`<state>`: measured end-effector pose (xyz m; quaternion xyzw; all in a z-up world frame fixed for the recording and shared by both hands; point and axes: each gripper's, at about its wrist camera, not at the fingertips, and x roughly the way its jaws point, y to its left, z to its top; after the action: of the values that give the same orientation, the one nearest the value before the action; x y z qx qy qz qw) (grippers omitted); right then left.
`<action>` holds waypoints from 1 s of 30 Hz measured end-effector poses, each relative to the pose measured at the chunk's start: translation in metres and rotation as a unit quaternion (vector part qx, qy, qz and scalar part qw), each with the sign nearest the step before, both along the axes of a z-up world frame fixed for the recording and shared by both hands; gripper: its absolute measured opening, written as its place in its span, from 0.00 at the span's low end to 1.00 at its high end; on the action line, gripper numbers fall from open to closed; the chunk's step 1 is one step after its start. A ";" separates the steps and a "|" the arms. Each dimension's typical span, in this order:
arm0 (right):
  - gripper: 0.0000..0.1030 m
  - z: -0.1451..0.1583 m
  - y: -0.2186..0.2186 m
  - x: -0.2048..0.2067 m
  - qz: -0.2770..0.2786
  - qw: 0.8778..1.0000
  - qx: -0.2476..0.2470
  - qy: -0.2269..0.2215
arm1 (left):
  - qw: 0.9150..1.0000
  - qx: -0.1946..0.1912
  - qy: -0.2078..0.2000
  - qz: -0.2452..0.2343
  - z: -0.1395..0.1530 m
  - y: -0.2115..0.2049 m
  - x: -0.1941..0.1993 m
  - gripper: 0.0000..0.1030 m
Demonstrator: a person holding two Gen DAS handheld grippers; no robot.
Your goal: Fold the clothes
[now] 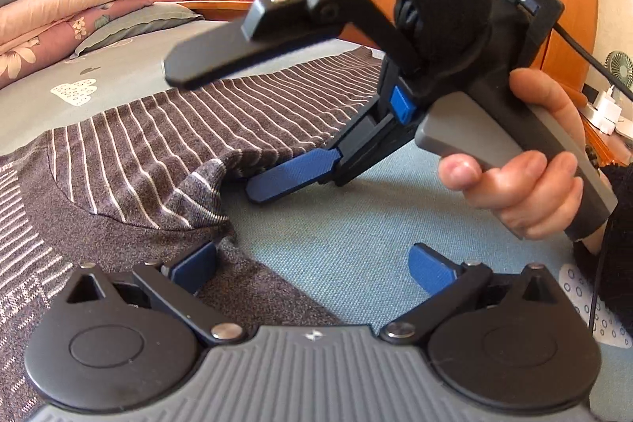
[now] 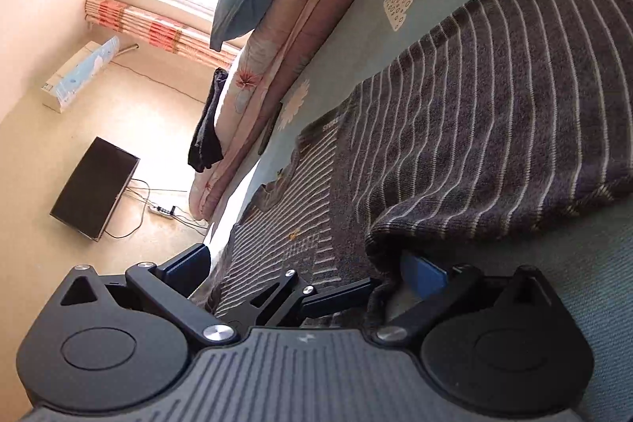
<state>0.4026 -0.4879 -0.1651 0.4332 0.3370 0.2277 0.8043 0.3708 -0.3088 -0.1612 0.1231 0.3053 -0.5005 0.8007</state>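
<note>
- At frame centre, on the bed (image 1: 336,248), the right hand-held gripper (image 1: 289,176) is lying spread apart, one finger under the sweater (image 1: 166,145) edge.
- The left hand-held gripper (image 1: 312,267) is gaping wide, its left finger touching the sweater.

The left gripper (image 1: 312,269) is held with jaws spread wide. The right gripper (image 2: 304,269), gripped by a hand (image 1: 526,180), is likewise parted, tilted downward.

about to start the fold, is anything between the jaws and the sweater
Nothing visible. The left gripper is open right at the striped sweater hem, and the right gripper has one finger tucked under the lifted edge on the bedsheet.
</note>
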 end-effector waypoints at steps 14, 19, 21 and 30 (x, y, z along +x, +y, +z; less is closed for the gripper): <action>0.06 -0.010 0.021 -0.001 -0.044 0.990 -0.134 -0.027 | 0.996 -0.049 0.075 0.006 0.004 0.015 0.007 0.99; 0.07 -0.007 0.014 0.001 -0.023 0.995 -0.096 -0.031 | 0.996 -0.050 0.068 0.010 0.001 0.001 0.018 0.99; 0.07 -0.012 0.011 0.003 -0.016 0.996 -0.087 -0.018 | 0.996 -0.053 0.067 0.013 -0.001 0.000 0.019 0.99; 0.17 -0.011 -0.003 -0.004 0.046 0.994 -0.099 0.021 | 0.998 -0.031 0.043 0.037 0.018 0.017 0.021 0.99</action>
<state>0.3984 -0.4904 -0.1758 0.3401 0.3941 0.2207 0.8248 0.3914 -0.2919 -0.1433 0.0653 0.3277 -0.4843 0.8085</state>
